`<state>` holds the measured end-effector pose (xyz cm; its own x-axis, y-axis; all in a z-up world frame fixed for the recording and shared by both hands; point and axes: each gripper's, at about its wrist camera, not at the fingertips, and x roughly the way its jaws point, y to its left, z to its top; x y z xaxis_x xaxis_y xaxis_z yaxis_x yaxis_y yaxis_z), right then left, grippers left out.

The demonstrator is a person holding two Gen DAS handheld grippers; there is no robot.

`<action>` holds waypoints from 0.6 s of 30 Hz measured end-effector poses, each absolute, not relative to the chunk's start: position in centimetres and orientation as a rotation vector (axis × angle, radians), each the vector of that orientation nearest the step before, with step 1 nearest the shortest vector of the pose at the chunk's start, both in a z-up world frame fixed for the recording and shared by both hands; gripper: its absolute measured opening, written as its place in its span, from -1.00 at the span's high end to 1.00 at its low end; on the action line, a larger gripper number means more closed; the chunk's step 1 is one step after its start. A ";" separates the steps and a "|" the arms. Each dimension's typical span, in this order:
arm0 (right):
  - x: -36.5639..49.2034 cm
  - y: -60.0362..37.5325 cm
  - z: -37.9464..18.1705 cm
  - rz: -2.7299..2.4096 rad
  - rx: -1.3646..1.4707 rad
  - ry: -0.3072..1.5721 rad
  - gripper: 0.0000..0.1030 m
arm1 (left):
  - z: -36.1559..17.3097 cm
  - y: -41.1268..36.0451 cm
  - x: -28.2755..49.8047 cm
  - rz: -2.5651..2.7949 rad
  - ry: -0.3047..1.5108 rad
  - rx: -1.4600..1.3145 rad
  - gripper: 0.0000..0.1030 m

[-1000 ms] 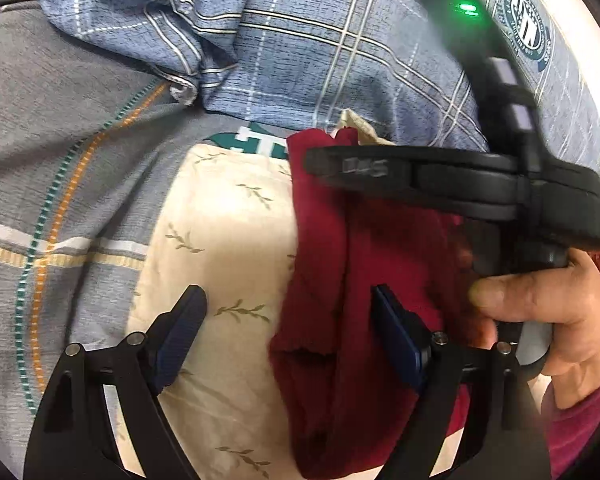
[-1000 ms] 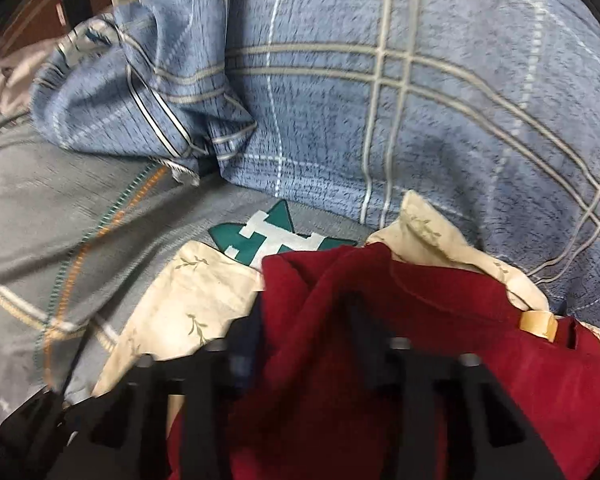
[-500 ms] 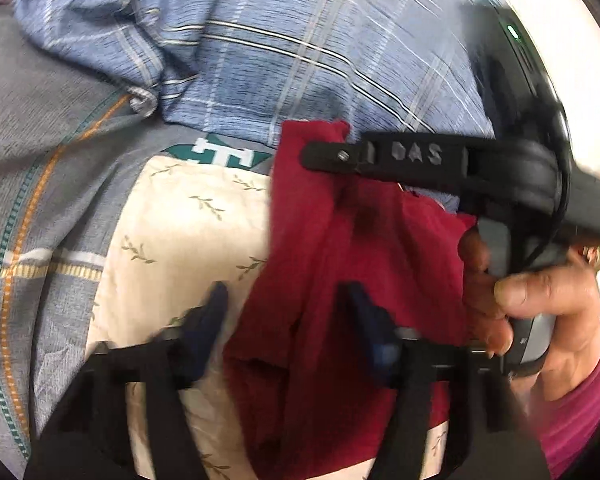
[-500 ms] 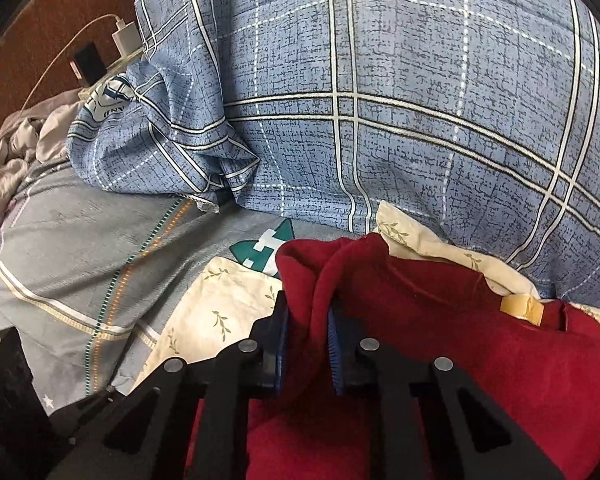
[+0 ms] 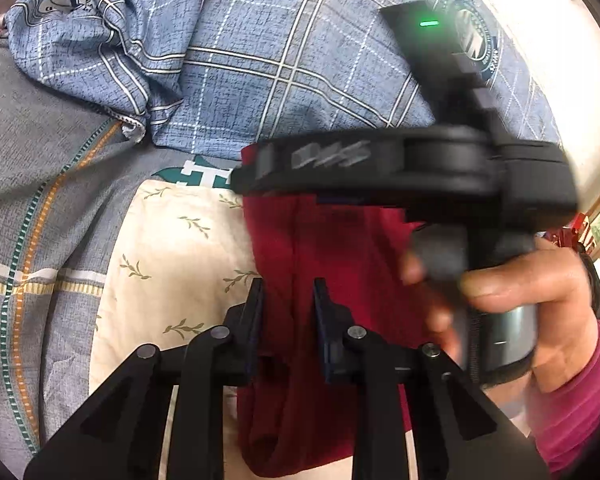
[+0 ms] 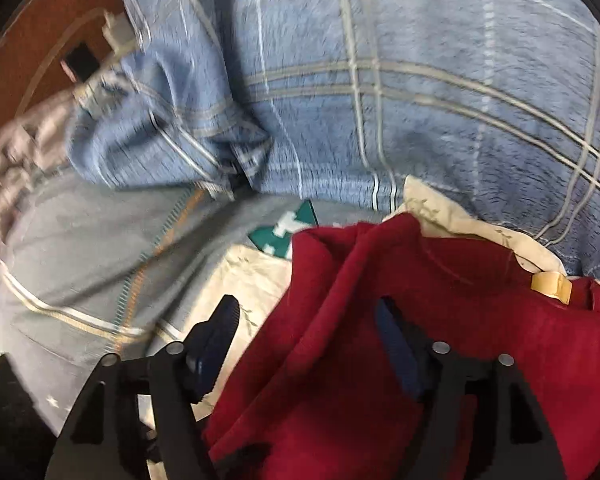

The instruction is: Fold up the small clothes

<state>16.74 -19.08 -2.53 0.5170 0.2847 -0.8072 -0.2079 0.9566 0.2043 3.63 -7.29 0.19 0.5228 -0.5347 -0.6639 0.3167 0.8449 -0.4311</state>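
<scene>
A dark red garment (image 5: 340,248) lies bunched on a cream leaf-print cloth (image 5: 180,248) on the bed. My left gripper (image 5: 289,308) is closing, and its pads pinch the garment's left edge fold. In the right wrist view the red garment (image 6: 460,320), with a tan neck label (image 6: 550,284), fills the lower right. My right gripper (image 6: 308,320) is opening. A ridge of red cloth lies between its wide jaws, untouched by the pads. In the left wrist view a hand (image 5: 520,280) holds that gripper across the garment's far end.
A rumpled blue plaid quilt (image 5: 280,60) is heaped just behind the clothes. The grey bedsheet (image 5: 40,180) with striped bands spreads to the left. A white charger (image 6: 116,36) and cable lie on a brown surface at the far left.
My left jaws came together from wide apart onto the red garment's edge. My right jaws, pinched on a red fold before, have sprung wide and let it go.
</scene>
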 end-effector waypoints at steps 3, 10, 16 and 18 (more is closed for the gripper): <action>17.2 -18.4 -3.5 0.233 0.028 1.000 -0.38 | 0.1 -7.3 3.6 -0.519 0.888 -0.268 0.62; 15.9 -19.7 -3.3 0.221 0.006 0.932 0.47 | -0.5 -7.6 3.7 -0.491 0.930 -0.231 -0.20; 15.1 -21.2 -2.5 0.247 0.065 0.924 0.48 | -1.8 -7.4 4.3 -0.429 0.971 -0.227 -0.41; 14.9 -21.7 -2.5 0.253 0.086 0.923 0.47 | -2.0 -7.2 4.5 -0.413 0.974 -0.230 -0.41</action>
<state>14.89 -21.74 -2.49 0.5765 0.2522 -0.7772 -0.1787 0.9671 0.1813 4.45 -7.25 -1.95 0.4931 -0.4387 -0.7513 0.2356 0.8986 -0.3702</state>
